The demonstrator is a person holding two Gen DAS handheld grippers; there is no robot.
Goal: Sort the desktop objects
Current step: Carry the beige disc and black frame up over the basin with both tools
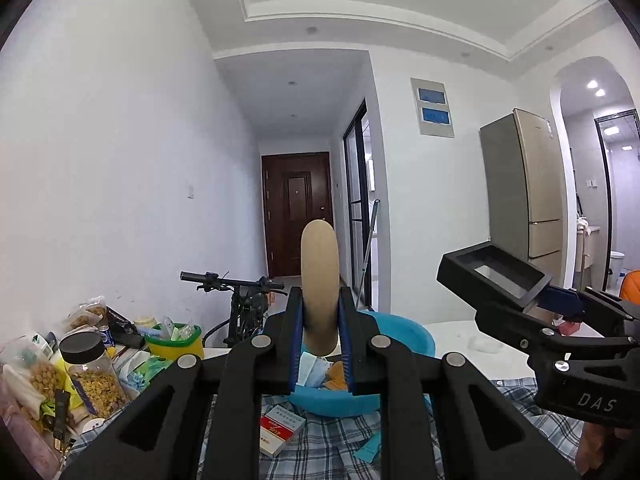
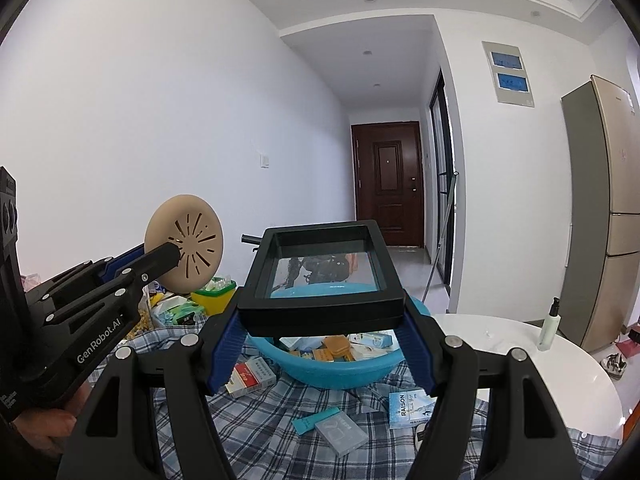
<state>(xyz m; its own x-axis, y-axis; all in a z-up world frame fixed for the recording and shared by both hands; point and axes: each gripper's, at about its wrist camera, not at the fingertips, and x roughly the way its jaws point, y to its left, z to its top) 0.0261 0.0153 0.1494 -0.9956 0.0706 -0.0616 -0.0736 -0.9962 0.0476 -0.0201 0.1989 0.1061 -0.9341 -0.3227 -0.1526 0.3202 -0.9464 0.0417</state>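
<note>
My left gripper (image 1: 320,296) is shut on a beige round slotted disc (image 1: 319,272), held upright and edge-on above the blue basin (image 1: 416,334). In the right wrist view the disc (image 2: 188,236) shows its slotted face, raised at the left in the left gripper (image 2: 170,258). My right gripper (image 2: 322,322) is shut on a black rectangular frame with a clear pane (image 2: 320,308), held level over the blue basin (image 2: 332,378). The left wrist view shows that frame (image 1: 496,276) at the right, in the right gripper (image 1: 556,306).
The basin holds several small boxes and stands on a plaid cloth (image 2: 280,416). A red-and-white pack (image 2: 250,376), a RAISON box (image 2: 408,408), a teal box (image 2: 316,420) and a grey box (image 2: 340,434) lie around it. Snack jars (image 1: 92,376) and a yellow basket (image 1: 176,342) crowd the left. A pump bottle (image 2: 548,328) stands on the white table (image 2: 540,384).
</note>
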